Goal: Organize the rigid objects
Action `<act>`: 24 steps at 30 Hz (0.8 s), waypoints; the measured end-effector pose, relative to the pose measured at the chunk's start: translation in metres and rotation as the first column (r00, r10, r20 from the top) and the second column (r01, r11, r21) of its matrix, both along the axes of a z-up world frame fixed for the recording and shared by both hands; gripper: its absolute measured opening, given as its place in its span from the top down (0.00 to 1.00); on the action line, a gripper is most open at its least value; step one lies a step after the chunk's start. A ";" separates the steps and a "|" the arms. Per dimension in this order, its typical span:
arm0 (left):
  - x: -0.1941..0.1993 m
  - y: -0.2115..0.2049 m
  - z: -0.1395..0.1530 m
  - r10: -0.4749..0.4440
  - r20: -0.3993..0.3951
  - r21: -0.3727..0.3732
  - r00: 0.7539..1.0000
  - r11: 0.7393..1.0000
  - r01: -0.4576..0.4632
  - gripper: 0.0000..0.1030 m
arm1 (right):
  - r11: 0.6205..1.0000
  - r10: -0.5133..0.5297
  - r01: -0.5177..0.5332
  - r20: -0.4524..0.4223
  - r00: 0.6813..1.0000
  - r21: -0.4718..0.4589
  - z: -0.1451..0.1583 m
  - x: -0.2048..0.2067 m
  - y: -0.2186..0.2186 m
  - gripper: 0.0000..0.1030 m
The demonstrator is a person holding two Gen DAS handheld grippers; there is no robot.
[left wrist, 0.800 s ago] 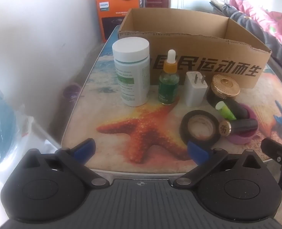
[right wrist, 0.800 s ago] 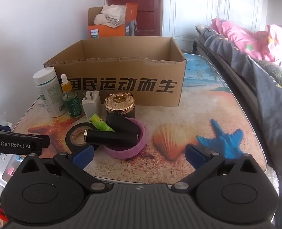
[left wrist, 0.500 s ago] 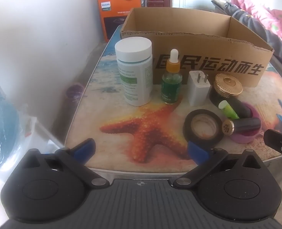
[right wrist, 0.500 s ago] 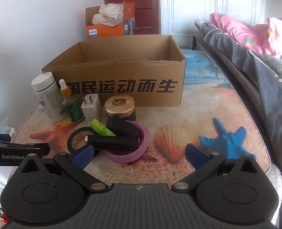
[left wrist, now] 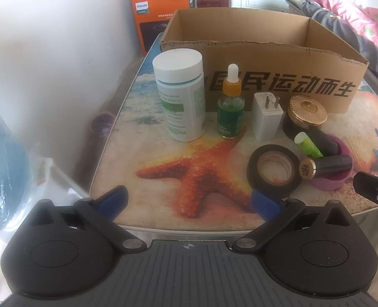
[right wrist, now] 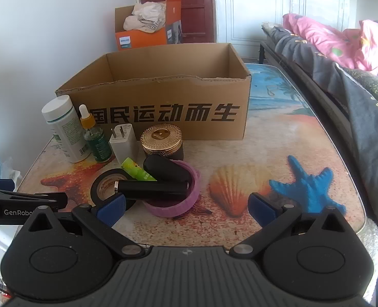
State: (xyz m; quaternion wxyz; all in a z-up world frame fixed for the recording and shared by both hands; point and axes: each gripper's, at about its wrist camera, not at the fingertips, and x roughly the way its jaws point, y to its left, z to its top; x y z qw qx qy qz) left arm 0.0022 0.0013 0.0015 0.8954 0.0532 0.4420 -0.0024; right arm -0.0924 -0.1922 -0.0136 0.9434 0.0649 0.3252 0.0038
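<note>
Clutter stood in front of the open brown cardboard box [right wrist: 163, 102] on the beach-print tabletop [right wrist: 278, 148]: a white-capped pill bottle [left wrist: 180, 94], a green dropper bottle [left wrist: 230, 110], a white plug adapter [left wrist: 267, 119], a gold-lidded dark jar [left wrist: 305, 113], and a black tape roll [left wrist: 274, 170]. Two black tubes [right wrist: 153, 190] and a green tube [right wrist: 136, 170] lay loosely across a purple ring [right wrist: 178, 204]. The left tool [left wrist: 187, 199] and right tool [right wrist: 186, 208] both hovered at the near edge, jaws spread wide and empty. Risk, as judged: the stacked tubes could roll or scatter if the ring were nudged; the upright bottles stood close enough to topple one another.
</note>
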 end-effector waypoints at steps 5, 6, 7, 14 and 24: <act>0.002 0.000 -0.001 0.003 -0.007 0.003 1.000 1.000 -0.003 0.00 | 1.000 -0.006 0.006 0.003 1.000 -0.007 0.000 0.000 -0.001 0.00; 0.001 0.000 -0.001 0.003 -0.007 0.003 1.000 1.000 -0.003 0.00 | 1.000 -0.008 0.008 0.002 1.000 -0.011 0.000 0.000 0.000 0.00; 0.001 0.000 -0.001 0.003 -0.008 0.004 1.000 1.000 -0.003 0.00 | 1.000 -0.008 0.008 0.001 1.000 -0.015 -0.001 0.001 0.000 0.00; 0.003 0.000 -0.004 0.006 -0.015 0.008 1.000 1.000 -0.005 0.00 | 1.000 -0.005 0.005 0.000 1.000 -0.027 0.000 0.001 0.001 0.00; 0.003 -0.001 -0.004 0.007 -0.022 0.012 1.000 1.000 -0.006 0.00 | 0.999 -0.010 0.010 0.001 1.000 -0.033 0.000 0.002 0.000 0.00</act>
